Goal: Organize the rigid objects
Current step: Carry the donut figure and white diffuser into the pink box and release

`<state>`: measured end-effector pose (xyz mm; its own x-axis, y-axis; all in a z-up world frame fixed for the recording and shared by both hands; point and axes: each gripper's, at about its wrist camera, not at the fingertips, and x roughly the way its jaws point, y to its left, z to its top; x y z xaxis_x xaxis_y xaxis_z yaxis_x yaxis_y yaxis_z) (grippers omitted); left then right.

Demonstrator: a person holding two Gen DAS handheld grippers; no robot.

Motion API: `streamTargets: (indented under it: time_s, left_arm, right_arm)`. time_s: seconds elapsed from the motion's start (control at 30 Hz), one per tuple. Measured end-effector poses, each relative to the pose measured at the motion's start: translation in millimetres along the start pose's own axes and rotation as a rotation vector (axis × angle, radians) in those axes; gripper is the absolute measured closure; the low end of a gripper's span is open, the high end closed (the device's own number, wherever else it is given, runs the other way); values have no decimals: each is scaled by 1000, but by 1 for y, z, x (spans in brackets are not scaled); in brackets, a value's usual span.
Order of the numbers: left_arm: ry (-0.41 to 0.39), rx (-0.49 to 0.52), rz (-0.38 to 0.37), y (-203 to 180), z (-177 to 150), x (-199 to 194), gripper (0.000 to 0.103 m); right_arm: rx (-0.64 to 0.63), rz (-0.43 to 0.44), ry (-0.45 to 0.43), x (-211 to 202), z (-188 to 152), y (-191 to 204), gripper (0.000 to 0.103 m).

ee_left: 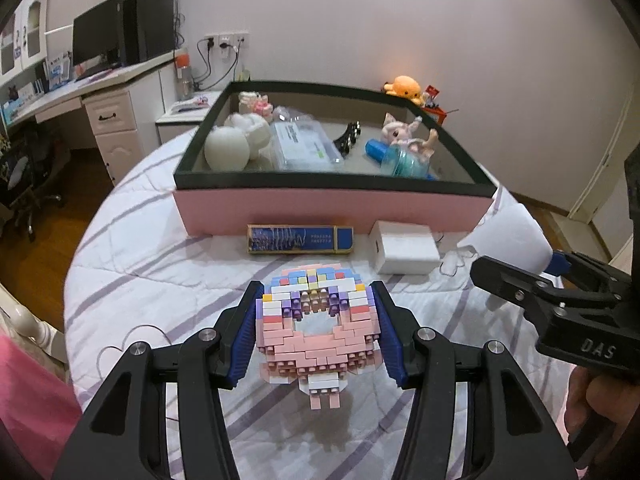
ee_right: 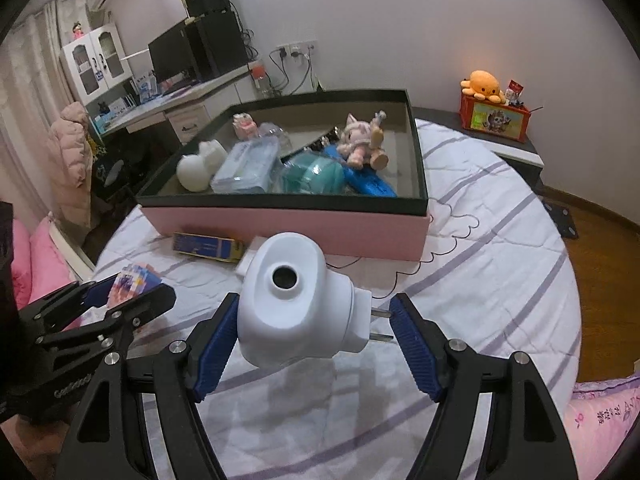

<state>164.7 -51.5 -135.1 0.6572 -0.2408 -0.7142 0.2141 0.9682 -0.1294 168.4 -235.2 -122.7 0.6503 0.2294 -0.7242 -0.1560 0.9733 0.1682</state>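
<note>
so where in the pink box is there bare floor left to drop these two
Bare floor in the pink box shows along its right wall beside the plush cat, and the far strip behind it. The left and middle are crowded: white round toy, clear packet, teal bottle.

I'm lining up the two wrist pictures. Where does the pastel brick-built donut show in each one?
Left wrist view: the brick donut sits bottom centre, clamped in the left hand-held gripper.
Right wrist view: its corner shows at lower left, in that same gripper.
Shared landmark: the pink box behind.
</note>
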Motion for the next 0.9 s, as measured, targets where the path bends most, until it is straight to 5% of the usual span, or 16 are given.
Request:
streamTargets:
  time_s: [0.27,0.53,0.9]
  left_arm:
    - [-77,23,-14,-2,26,-30,49]
    - [-183,59,-1,-1,89,-43,49]
    - [-105,66,2,7,163,47,49]
  right_arm:
    - [-30,16,-82,-30,20,17,27]
    - [-84,12,-165,-34,75,28,27]
    - [-64,-16,-89,46,139,5,27]
